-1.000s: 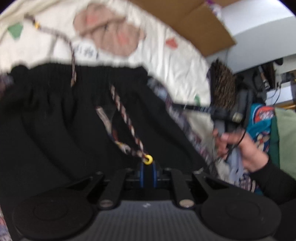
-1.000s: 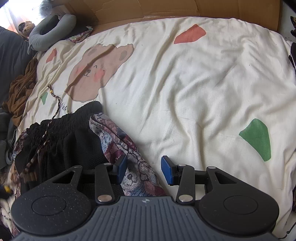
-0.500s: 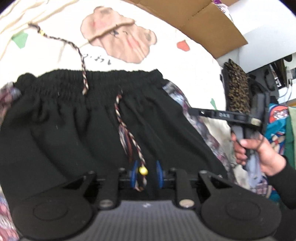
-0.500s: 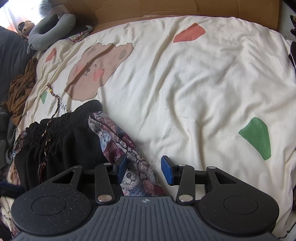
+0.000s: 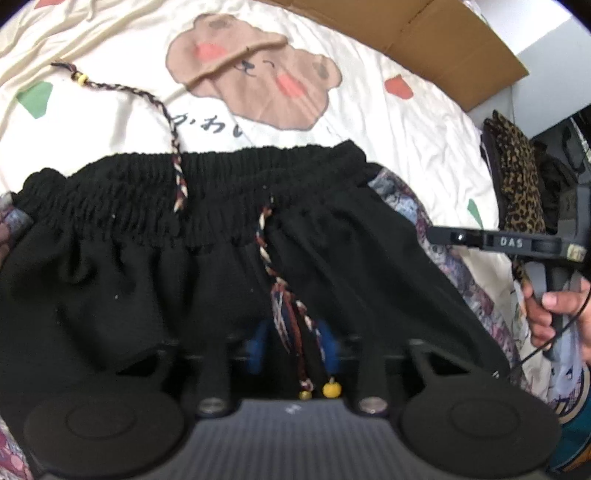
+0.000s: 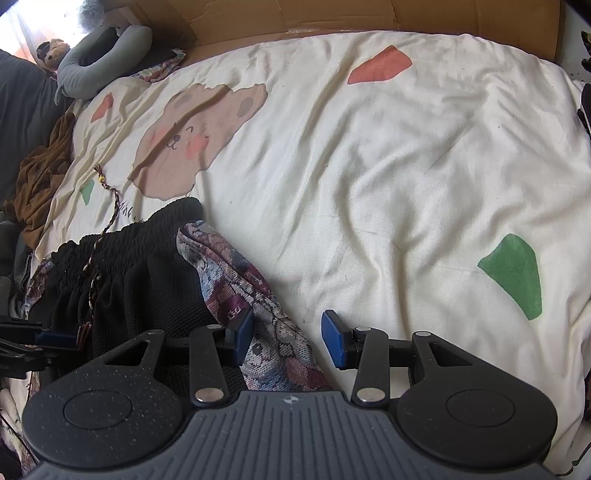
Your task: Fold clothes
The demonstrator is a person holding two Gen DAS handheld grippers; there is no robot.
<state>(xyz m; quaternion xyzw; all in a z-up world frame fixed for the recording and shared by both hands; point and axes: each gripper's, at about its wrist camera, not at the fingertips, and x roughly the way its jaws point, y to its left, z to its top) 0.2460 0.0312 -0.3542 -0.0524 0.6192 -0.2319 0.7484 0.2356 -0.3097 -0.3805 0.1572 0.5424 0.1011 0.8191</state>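
A black garment (image 5: pixel 147 277) with a gathered elastic waistband (image 5: pixel 221 184) lies flat on the bed, with patterned fabric (image 6: pixel 236 280) along its right edge. One braided drawstring (image 5: pixel 266 251) runs down the front and hangs between the blue pads of my left gripper (image 5: pixel 293 347). Its yellow bead (image 5: pixel 331 389) lies near the gripper body. These jaws are closing, but a gap still shows on both sides of the cord. The other cord end (image 5: pixel 162 107) trails onto the sheet. My right gripper (image 6: pixel 288 338) stands open over the patterned edge without pinching it.
The cream bedsheet (image 6: pixel 369 166) has a bear print and coloured patches. Cardboard (image 6: pixel 332 14) lines the far side. A grey neck pillow (image 6: pixel 103 55) and a brown garment (image 6: pixel 40 173) lie at the left. A leopard-print item (image 5: pixel 517 166) sits beyond the bed's right edge.
My left gripper has moved lower and closer to the garment. Its jaws went from shut on the cord near the bead to parted. The right gripper has stayed still.
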